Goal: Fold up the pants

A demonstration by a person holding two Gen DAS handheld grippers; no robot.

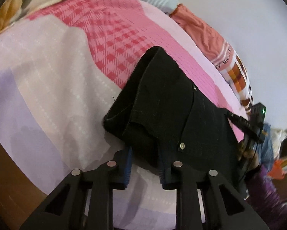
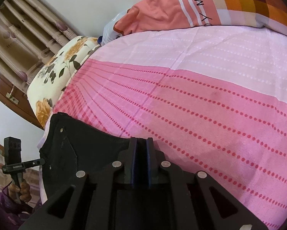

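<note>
Black pants (image 1: 168, 103) with metal rivets lie folded into a thick bundle on the pink and lilac bedsheet (image 1: 53, 88). My left gripper (image 1: 145, 159) is shut on the bundle's near end, with black cloth bunched between its blue pads. In the right wrist view the pants (image 2: 82, 149) spread to the lower left. There my right gripper (image 2: 141, 143) is shut, its pads nearly together at the pants' edge. From the left wrist view, the right gripper (image 1: 229, 114) reaches the pants' right edge. The left gripper (image 2: 40, 161) touches their far-left edge in the right wrist view.
A crumpled orange shirt (image 2: 162, 11) and a checked cloth (image 2: 258, 2) lie along the bed's far side by the white wall. A floral pillow (image 2: 57, 71) sits at the head, next to a brown wooden frame (image 1: 7, 163). A hand (image 2: 21, 190) holds the left gripper's handle.
</note>
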